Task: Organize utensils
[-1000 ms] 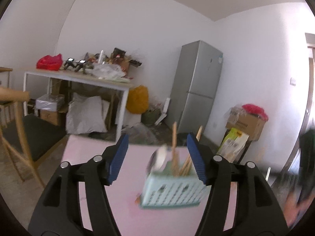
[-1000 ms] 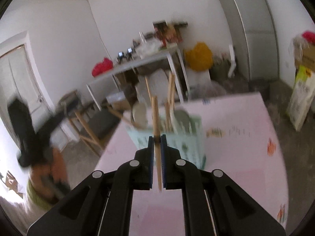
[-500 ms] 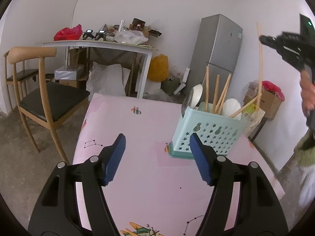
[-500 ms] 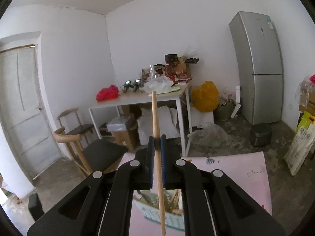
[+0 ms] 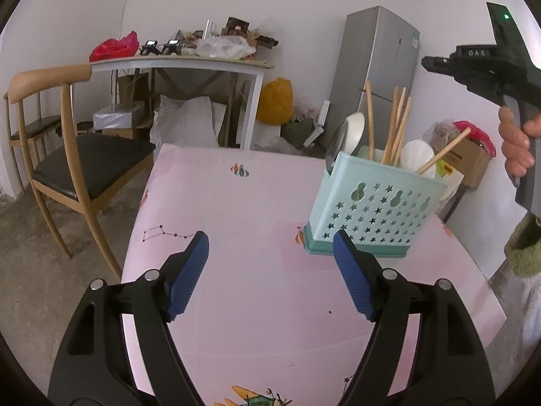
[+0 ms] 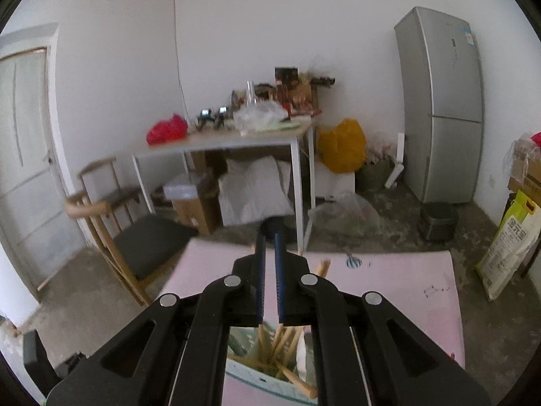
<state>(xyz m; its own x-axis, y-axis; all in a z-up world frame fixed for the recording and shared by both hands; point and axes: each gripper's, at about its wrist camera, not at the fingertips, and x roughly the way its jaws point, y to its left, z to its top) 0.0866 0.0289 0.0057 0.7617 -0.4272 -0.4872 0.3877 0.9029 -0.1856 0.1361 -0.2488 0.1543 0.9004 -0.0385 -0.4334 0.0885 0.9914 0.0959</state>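
Pink printed tabletop [image 5: 257, 291], star-perforated plastic caddy [image 5: 372, 213] (wooden chopsticks [image 5: 394, 128] upright)

R tool [image 6: 269, 257] dropped chopstick, L tool [image 5: 270, 253] widening

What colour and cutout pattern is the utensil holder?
Light teal utensil holder, with star and gourd-shaped cutouts; the left wrist view shows it best.

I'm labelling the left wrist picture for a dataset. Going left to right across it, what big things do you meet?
Wooden chair → white side table → yellow bag → teal utensil basket → right gripper's handle in a hand.
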